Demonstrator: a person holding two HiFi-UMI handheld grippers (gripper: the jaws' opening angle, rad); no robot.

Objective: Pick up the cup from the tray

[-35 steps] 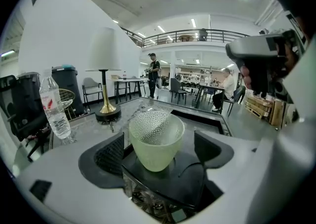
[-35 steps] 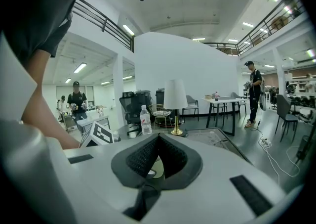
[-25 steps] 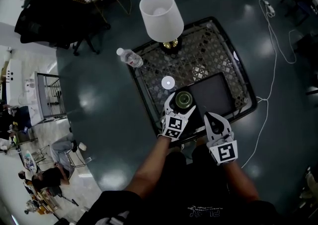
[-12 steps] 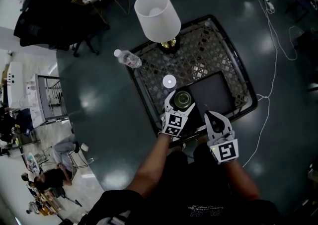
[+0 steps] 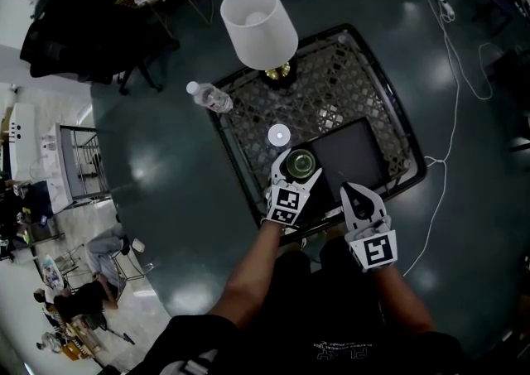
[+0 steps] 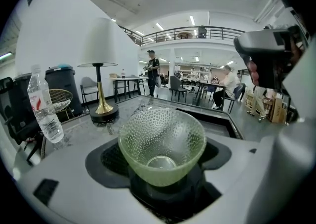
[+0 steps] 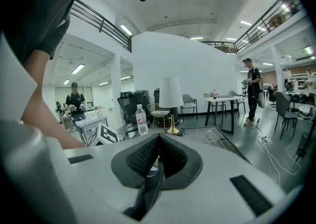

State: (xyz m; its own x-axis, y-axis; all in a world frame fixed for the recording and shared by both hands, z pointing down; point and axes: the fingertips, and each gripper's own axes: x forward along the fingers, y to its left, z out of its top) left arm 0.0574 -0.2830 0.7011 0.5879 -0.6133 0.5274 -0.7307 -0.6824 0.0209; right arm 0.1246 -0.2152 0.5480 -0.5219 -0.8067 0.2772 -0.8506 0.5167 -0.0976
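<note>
A pale green dimpled glass cup [image 5: 300,165] stands upright on the dark tray [image 5: 364,154], at its near left corner. My left gripper [image 5: 299,170] reaches around it from the near side. In the left gripper view the cup [image 6: 162,144] fills the gap between the two black pads [image 6: 101,161], and the jaws are closing on it; I see no firm press. My right gripper [image 5: 354,196] hovers over the tray's near edge, just right of the left one. In its own view the right gripper [image 7: 157,156] is shut with nothing in it.
The tray lies on a black mesh-topped table [image 5: 331,84]. A white-shaded lamp [image 5: 258,26] stands at the far corner, a small white disc [image 5: 279,135] just beyond the cup, a plastic bottle [image 5: 209,97] at the left edge. A cable [image 5: 451,75] runs over the floor at right.
The left gripper's jaws have drawn in a little around the cup. The cup stays on the tray and the right gripper has hardly moved.
</note>
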